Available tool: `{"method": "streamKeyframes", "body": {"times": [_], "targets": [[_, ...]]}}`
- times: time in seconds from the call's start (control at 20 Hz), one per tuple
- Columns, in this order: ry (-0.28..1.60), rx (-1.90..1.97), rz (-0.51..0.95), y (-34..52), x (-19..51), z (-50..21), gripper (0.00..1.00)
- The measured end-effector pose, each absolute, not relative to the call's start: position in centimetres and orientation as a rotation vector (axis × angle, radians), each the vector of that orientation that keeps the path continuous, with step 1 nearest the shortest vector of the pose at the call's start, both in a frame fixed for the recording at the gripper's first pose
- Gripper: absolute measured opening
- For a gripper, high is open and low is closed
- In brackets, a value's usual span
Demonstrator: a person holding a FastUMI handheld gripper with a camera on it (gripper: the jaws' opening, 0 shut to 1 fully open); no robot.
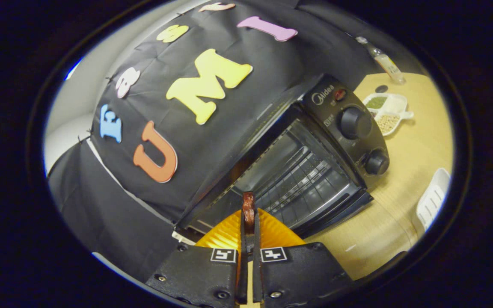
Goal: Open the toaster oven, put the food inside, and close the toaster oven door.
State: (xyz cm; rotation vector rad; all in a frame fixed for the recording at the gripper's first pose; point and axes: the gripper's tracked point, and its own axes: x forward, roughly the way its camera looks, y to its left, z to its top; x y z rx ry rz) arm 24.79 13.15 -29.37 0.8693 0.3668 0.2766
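Fingers (pixel 249 216) nearly closed, pinching edge of orange plate (pixel 272 233) w/ brown food (pixel 249 204) at tips. Toaster oven (pixel 302 167) just ahead, door down, cavity open; long axis tilted across view. Next: straight push fwd onto rack, prob.

One toaster oven (pixel 310 158), two knobs (pixel 354 122), one bottle (pixel 385 62), one divided dish (pixel 387 112), one orange plate (pixel 268 233)

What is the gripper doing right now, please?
Gripper: closed on a thin brown piece of food, held ahead of the open toaster oven.
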Motion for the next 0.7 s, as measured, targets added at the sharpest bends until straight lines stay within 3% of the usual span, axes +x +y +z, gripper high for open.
{"method": "streamKeyframes", "body": {"times": [0.3,0.7], "targets": [[0.387,0.963,0.218,12.4,28.6,-32.6,0.08],[0.381,0.784,0.182,11.4,28.9,-33.3,0.14]]}}
